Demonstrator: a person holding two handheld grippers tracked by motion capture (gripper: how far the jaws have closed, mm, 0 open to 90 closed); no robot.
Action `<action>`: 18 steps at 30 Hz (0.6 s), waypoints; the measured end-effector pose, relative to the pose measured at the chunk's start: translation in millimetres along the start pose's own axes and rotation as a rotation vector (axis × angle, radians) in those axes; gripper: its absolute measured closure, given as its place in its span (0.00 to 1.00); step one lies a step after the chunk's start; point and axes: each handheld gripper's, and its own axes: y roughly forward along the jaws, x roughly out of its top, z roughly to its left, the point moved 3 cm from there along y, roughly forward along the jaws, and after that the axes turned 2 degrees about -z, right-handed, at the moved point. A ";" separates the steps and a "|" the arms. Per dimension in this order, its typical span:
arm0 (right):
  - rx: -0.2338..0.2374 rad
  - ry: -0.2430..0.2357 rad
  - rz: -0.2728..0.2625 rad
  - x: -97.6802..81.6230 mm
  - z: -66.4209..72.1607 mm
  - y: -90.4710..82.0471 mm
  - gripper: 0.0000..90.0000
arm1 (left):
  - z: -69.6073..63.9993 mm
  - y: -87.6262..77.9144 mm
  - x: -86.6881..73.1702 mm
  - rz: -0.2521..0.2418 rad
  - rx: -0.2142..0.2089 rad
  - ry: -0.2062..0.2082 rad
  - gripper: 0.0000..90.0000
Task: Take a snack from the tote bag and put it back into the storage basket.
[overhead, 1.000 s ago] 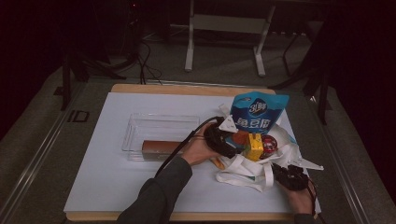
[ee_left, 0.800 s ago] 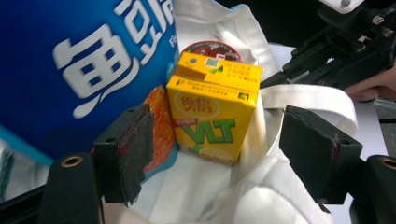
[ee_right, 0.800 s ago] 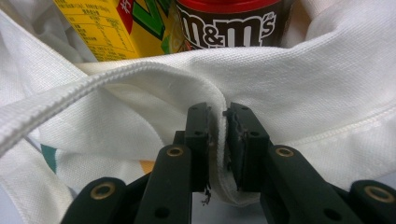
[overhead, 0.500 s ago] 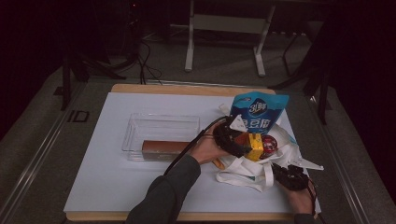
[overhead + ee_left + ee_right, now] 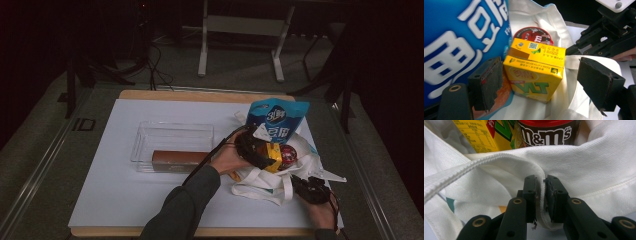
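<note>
A white cloth bag (image 5: 260, 182) lies at the table's right with a blue snack pouch (image 5: 276, 120), a yellow drink carton (image 5: 272, 151) and a red-lidded M&M's tub (image 5: 289, 155) in its mouth. My left gripper (image 5: 266, 154) reaches into that mouth. In the left gripper view the left gripper (image 5: 541, 75) has just been opening: the yellow carton (image 5: 534, 67) stands between the jaws, the right pad well clear of it. The pouch (image 5: 461, 45) and tub (image 5: 532, 35) flank it. My right gripper (image 5: 540, 195) is shut on the bag's rim (image 5: 586, 162) at the near right (image 5: 310, 189).
A clear plastic tray (image 5: 172, 131) sits mid-table with a long brown box (image 5: 177, 157) along its near side. The white mat (image 5: 125, 200) has bare room at the left and front. The table's right edge runs close to the bag.
My left hand has moved right, further into the bag's mouth. The right hand and the bag's rim have stayed put.
</note>
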 end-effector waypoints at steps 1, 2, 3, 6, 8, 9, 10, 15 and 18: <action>0.000 0.000 0.000 0.0 0.0 0.0 0.87 | 0.2 2.2 0.1 0.006 0.001 0.006 0.23; 0.000 0.001 0.001 0.0 0.1 0.0 0.87 | 0.3 4.2 0.0 0.011 -0.001 0.006 0.22; 0.000 0.001 0.001 0.0 0.1 0.0 0.87 | 0.9 6.7 -0.5 0.018 -0.019 0.001 0.21; 0.000 0.001 0.001 0.0 0.1 0.0 0.87 | 2.7 11.9 -1.2 0.031 -0.007 -0.016 0.17; 0.001 0.001 0.001 0.0 0.1 0.0 0.87 | 4.1 14.4 -1.1 0.041 -0.001 -0.023 0.16; 0.000 0.001 0.001 0.0 0.1 0.0 0.87 | 4.5 15.2 -0.5 0.045 0.002 -0.021 0.16; 0.000 0.002 0.001 0.0 0.0 0.0 0.87 | 4.8 16.0 0.2 0.051 0.001 -0.019 0.15; 0.000 -0.001 0.000 0.0 0.0 0.0 0.86 | 6.3 20.7 4.1 0.067 0.008 -0.014 0.13; 0.001 0.001 0.000 0.0 0.0 -0.1 0.86 | 5.1 25.2 5.3 0.083 0.002 -0.004 0.13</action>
